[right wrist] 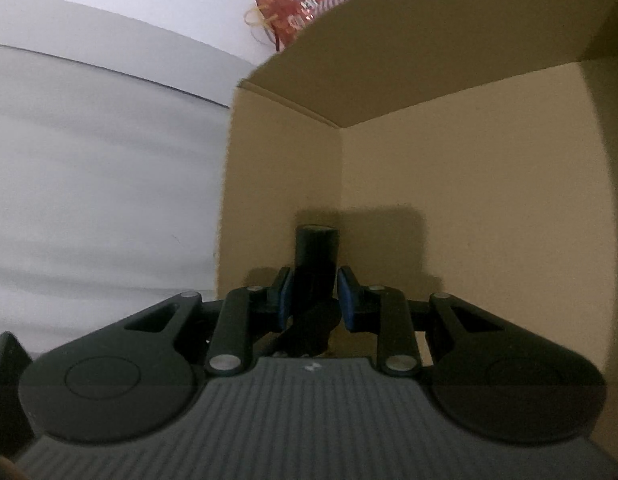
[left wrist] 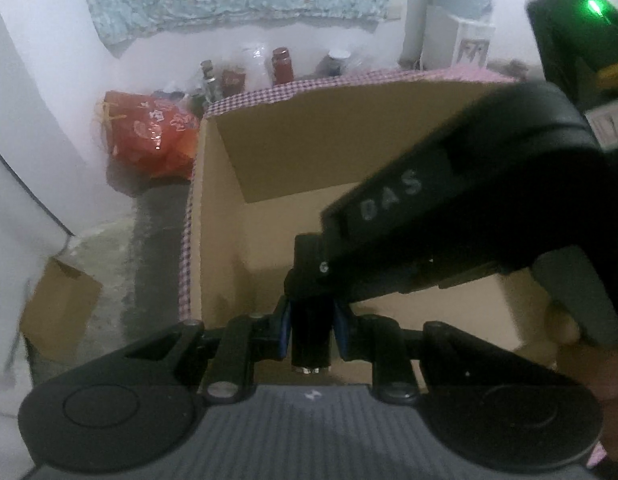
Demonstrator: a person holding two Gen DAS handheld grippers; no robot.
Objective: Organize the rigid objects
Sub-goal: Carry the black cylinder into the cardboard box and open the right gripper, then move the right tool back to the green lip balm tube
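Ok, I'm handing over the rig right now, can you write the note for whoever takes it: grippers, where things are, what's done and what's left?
Left gripper: jaws shut on a black cylindrical object, held over the open brown cardboard box.
Right gripper: jaws shut on a second dark cylindrical object, already inside the box near its corner.
Done: both pieces picked up and brought to the box.
Left: set both down inside and release. The visible box floor looks bare; anything else to sort is out of view.
Background: a red gift bag and jars on the floor behind the box.
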